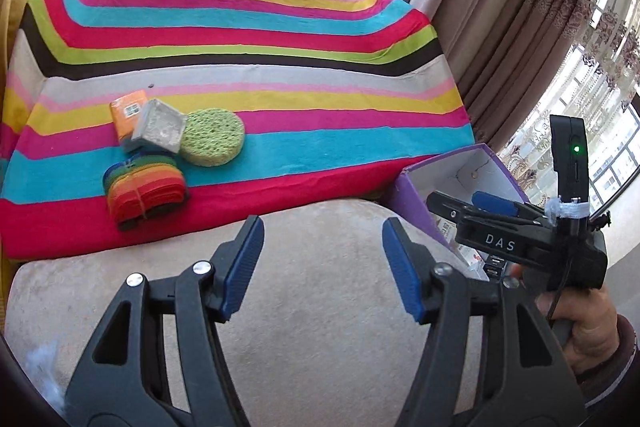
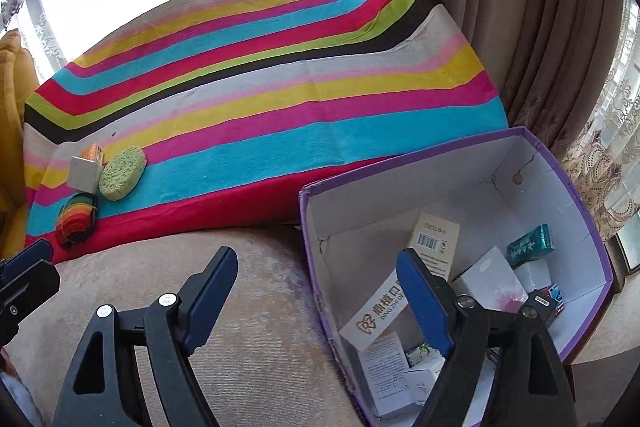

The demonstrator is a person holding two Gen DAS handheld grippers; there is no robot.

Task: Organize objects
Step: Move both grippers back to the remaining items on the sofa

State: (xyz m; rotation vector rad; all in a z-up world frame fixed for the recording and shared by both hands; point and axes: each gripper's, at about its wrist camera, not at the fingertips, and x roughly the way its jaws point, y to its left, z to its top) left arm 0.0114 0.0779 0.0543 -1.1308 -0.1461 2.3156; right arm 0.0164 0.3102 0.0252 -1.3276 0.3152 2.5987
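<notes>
Two grippers, both spread wide and empty: left gripper (image 1: 322, 267), with sponge (image 1: 212, 137) and rainbow bundle (image 1: 144, 189) ahead-left on the striped cloth (image 1: 320, 99); right gripper (image 2: 316, 299) beside the purple box (image 2: 592, 251).

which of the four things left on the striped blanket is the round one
The green sponge, a flat disc at the right end of the cluster. The orange packet and grey box are squared, and the rainbow bundle is a folded stack.

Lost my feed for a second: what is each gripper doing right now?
Left gripper: open, holding nothing, above the beige cushion.
Right gripper: open, holding nothing, at the purple box edge.
</notes>
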